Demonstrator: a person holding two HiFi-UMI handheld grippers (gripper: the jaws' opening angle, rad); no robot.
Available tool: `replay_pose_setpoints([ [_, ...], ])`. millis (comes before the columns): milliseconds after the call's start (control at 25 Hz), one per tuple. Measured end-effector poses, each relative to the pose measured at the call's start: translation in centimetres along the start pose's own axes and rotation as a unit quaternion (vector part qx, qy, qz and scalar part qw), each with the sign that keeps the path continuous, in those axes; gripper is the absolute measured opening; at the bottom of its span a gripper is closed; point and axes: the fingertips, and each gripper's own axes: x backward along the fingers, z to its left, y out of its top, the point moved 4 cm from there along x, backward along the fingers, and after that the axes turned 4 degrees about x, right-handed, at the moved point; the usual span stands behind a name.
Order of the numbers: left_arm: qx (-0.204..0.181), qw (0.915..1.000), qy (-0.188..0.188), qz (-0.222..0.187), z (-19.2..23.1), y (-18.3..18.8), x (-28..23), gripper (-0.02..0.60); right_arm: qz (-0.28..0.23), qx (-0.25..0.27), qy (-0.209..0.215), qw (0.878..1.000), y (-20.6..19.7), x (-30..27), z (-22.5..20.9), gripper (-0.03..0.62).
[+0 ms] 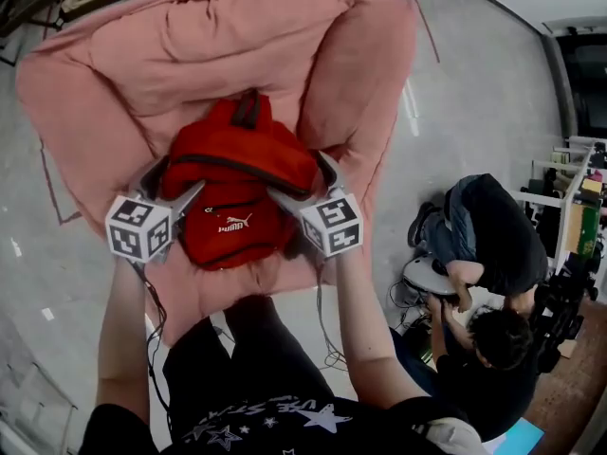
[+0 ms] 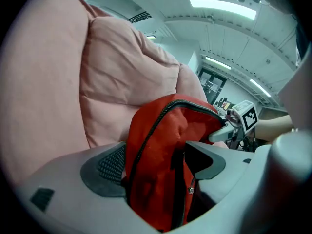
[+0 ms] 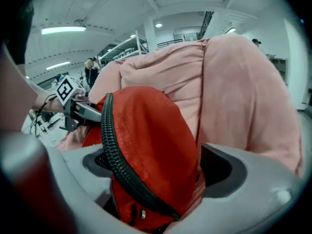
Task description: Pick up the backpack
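Red and made of woven fabric with a black zip, the backpack (image 1: 237,183) lies on a large pink cloth beanbag (image 1: 104,74), its top towards the back cushion. We hold our left hand-held gripper (image 1: 180,178) at the bag's left side and our right hand-held gripper (image 1: 300,176) at its right side. Both have their jaws spread wide, each with a bulge of the red fabric between them.

Black T-shirt (image 1: 275,415), white stars; grey left hand-held gripper (image 1: 180,178) and right hand-held gripper (image 1: 297,174), 2 marker cubes (image 1: 139,227).
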Motion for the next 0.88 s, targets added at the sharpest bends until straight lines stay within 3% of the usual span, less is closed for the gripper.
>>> replay_pose_setpoints([
  [80, 0.013, 0.9999, -0.007, 0.002, 0.9, 0.1, -1.2, 0.364, 0.004, 0.023, 0.040, 0.999, -0.1, -1.2, 0.1, 0.514],
  [200, 0.010, 0.9998, -0.011, 0.011, 2.1, 0.0, -3.3, 0.362, 0.010, 0.063, 0.062, 0.996, -0.5, -3.5, 0.0, 0.514],
  [360, 0.048, 0.9975, -0.019, 0.049, 2.7, -1.1, -5.4, 0.349, 0.016, 0.055, 0.078, 0.995, -1.6, -5.3, 0.4, 0.511],
  [400, 0.065, 0.9959, -0.028, 0.056, 2.4, -1.2, -5.3, 0.269, 0.020, 0.053, 0.076, 0.996, -1.7, -5.3, 0.8, 0.458],
  [440, 0.079, 0.9944, -0.042, 0.057, 1.9, -1.3, -4.9, 0.179, 0.025, 0.053, 0.072, 0.996, -1.7, -5.1, 1.2, 0.303],
  [480, 0.086, 0.9934, -0.054, 0.053, 1.5, -1.3, -4.5, 0.124, 0.028, 0.056, 0.069, 0.996, -1.8, -4.9, 1.7, 0.212],
  [560, 0.080, 0.9941, -0.063, 0.037, 0.7, -1.2, -3.6, 0.049, 0.024, 0.057, 0.067, 0.996, -1.6, -4.4, 2.7, 0.107],
  [680, 0.060, 0.9963, -0.060, 0.014, -0.1, -1.0, -2.2, 0.018, -0.005, 0.030, 0.050, 0.998, -1.0, -3.2, 3.6, 0.053],
  [880, 0.054, 0.9959, -0.072, -0.013, -1.8, -1.0, 0.7, 0.012, -0.035, -0.005, 0.020, 0.999, -0.2, -0.2, 5.5, 0.040],
])
